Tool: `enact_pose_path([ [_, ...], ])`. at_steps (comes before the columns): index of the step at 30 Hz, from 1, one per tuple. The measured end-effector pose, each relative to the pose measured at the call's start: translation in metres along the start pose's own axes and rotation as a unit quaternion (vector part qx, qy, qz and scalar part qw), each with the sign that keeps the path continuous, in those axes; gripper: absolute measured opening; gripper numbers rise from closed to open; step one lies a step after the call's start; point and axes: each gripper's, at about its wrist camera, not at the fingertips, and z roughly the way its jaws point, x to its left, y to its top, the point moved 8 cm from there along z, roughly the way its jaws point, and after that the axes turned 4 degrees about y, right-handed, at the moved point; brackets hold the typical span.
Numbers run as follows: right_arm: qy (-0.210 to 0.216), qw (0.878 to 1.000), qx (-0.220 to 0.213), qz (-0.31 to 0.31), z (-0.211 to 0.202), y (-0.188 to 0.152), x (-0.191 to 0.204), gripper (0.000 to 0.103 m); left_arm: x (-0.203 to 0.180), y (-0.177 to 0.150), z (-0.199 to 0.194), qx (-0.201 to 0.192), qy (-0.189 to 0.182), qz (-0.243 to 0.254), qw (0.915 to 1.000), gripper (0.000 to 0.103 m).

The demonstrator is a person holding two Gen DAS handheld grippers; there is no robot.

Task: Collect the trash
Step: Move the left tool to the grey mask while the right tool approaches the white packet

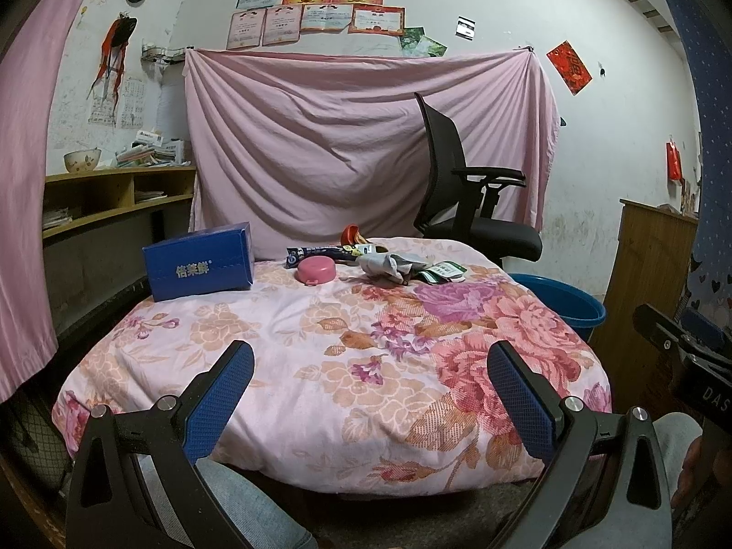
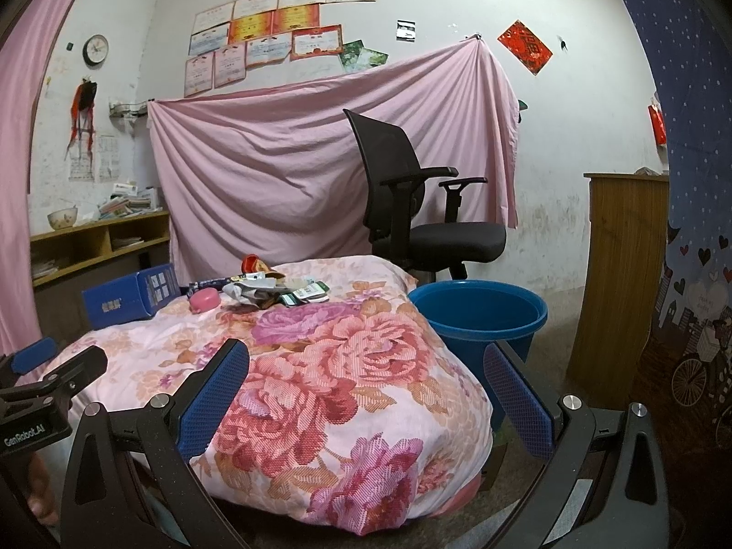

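Floral cotton covers the bed (image 1: 320,366) in front of you, and everything is placed from it. The blue bucket (image 2: 480,315) stands just beside its right edge. The trash pile (image 1: 393,263) lies at its far end, beside the blue box (image 1: 199,261) and pink lid (image 1: 315,270). Your left gripper (image 1: 370,384) and right gripper (image 2: 366,379) hang over the near edge, jaws apart, empty. Nothing is collected yet; I judge you must reach forward first.

The quilt (image 1: 320,366) is pale pink with red, peach and purple flowers. On it lie a royal-blue box (image 1: 199,261) with white lettering and a pink round case (image 1: 314,269). Beside it — a blue bucket (image 2: 480,315), black chair (image 2: 411,210), pink sheet (image 1: 320,137).
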Motion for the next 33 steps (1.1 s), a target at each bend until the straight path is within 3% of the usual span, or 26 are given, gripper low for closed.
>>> enact_pose_path([
  [6, 0.010, 1.000, -0.001, 0.000, 0.011, 0.001, 0.005, 0.103, 0.006, 0.014, 0.005, -0.008, -0.006, -0.006, 0.9999, 0.100],
  [10, 0.014, 1.000, -0.013, -0.014, 0.023, 0.019, 0.005, 0.103, 0.010, 0.031, 0.017, -0.024, -0.001, 0.002, 0.9997, 0.100],
  [20, 0.037, 0.997, -0.038, -0.051, 0.094, 0.075, 0.007, 0.103, 0.019, 0.085, 0.090, -0.059, 0.003, -0.002, 0.9983, 0.100],
  [28, 0.065, 0.994, 0.018, -0.087, 0.186, 0.087, 0.021, 0.103, 0.024, 0.110, 0.158, -0.062, -0.002, -0.003, 0.9981, 0.100],
  [33, 0.089, 0.984, 0.090, -0.121, 0.241, 0.077, 0.031, 0.103, 0.028, 0.104, 0.208, 0.012, -0.009, -0.007, 0.9999, 0.100],
])
